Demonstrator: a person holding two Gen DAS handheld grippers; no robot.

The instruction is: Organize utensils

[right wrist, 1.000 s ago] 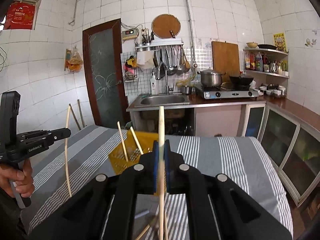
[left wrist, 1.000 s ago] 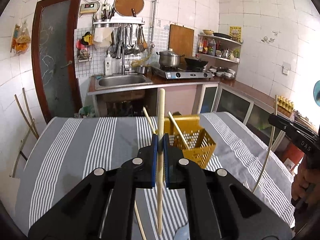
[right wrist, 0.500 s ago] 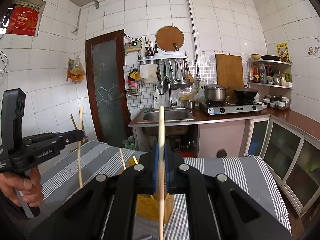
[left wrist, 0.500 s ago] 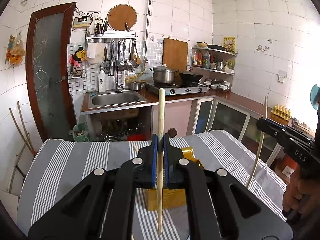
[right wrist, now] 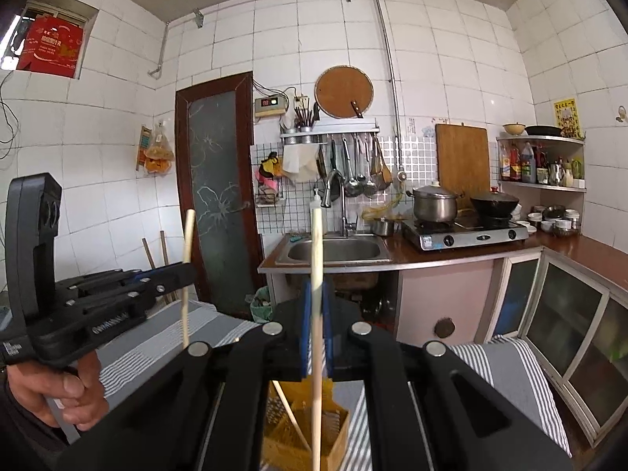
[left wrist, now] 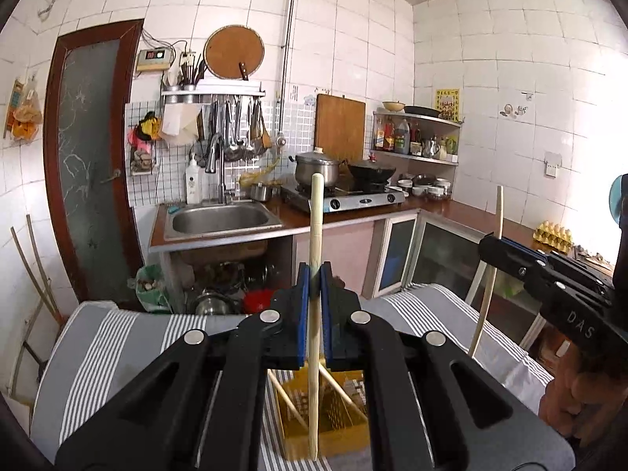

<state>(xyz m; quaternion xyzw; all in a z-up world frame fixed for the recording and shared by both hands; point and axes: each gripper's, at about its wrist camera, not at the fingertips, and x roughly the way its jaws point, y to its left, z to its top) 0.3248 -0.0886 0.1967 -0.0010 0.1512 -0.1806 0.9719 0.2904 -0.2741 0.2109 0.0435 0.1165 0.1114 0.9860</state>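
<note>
My left gripper [left wrist: 314, 271] is shut on a pale wooden chopstick [left wrist: 316, 216] that stands upright. Its lower end hangs over a yellow slotted basket [left wrist: 341, 441] on the striped table. Two more chopsticks [left wrist: 292, 406] lean inside the basket. In the right wrist view, my right gripper [right wrist: 316, 291] is shut on another upright chopstick [right wrist: 316, 243] whose lower end reaches into the basket [right wrist: 282, 451]. Each view shows the other gripper from the side: the right gripper [left wrist: 490, 242] with its chopstick [left wrist: 495, 216], and the left gripper [right wrist: 187, 269] with its chopstick [right wrist: 187, 235].
The table wears a grey cloth with white stripes [left wrist: 117, 349]. Behind it runs a counter with a steel sink [left wrist: 219, 219], a gas stove with a pot [left wrist: 317, 167] and a wok [left wrist: 371, 170]. A dark door [left wrist: 86, 157] stands at the left, and glass-front cabinets [right wrist: 569, 314] at the right.
Both grippers have risen and moved forward with their chopsticks. The basket has slid from ahead of the jaws to low beneath them. Neither grip has changed.
</note>
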